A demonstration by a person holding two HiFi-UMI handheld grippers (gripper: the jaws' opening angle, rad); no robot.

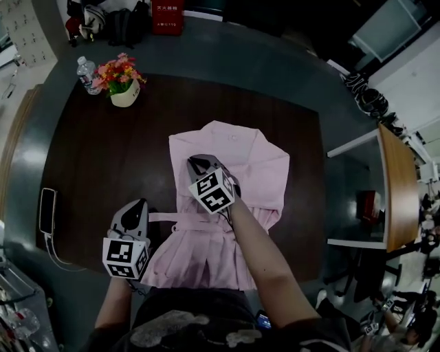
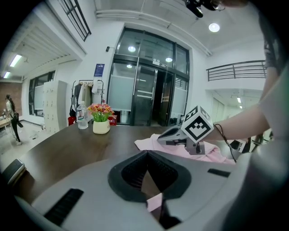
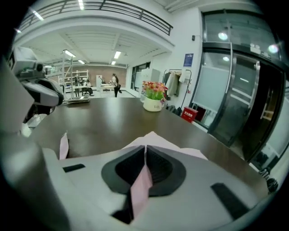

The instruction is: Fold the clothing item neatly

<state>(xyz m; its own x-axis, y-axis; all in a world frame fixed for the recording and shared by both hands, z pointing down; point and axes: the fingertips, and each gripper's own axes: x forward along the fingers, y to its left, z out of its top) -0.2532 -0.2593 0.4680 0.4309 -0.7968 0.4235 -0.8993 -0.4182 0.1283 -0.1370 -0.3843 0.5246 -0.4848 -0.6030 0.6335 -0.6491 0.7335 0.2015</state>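
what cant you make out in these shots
- Head view: the pink garment's near hem, partly under the person's arm.
- Head view: print on the red box, too small.
- Both gripper views: which part of the garment the left gripper and right gripper pinch; their own bodies hide it.

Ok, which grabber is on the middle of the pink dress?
The right gripper: it clamps the middle of the pink dress. The left gripper sits off its left edge, over the table, pinching a thin strip.

Probably an office lobby: glass doors [image 2: 144, 97], lockers [image 2: 44, 106], mezzanine railing [image 2: 235, 70].
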